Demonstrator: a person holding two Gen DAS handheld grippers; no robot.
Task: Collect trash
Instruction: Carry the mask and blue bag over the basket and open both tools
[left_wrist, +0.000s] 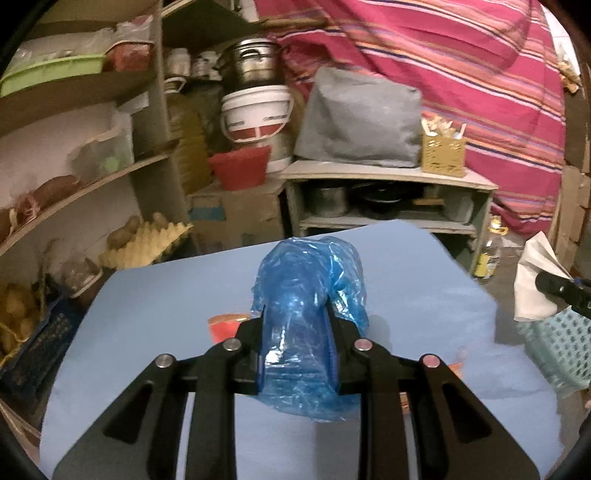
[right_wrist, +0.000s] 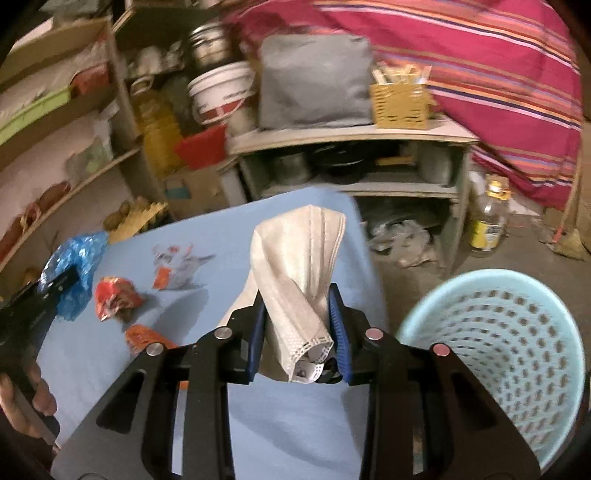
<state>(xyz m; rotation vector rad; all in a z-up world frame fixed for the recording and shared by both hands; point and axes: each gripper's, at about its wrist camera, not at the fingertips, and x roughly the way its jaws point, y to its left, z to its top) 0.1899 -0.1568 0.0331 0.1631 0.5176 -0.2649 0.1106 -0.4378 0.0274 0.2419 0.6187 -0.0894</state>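
Clearly, a crumpled blue plastic bag was clamped between the narrow jaws of the left gripper, held up above the light-blue tabletop. A white face mask was pinched in the right gripper, its pleated cloth bunched between the blue pads and raised over the right edge of the tabletop. A pale turquoise perforated basket was seen on the floor just right of the tabletop, near the right gripper. Left on the tabletop were a crumpled red wrapper, an orange wrapper nearer still, and a torn white-and-orange packet farther off. A hand was seen gripping the left gripper's handle at the near left. A low shelf unit with pots was seen beyond the far edge of the tabletop.
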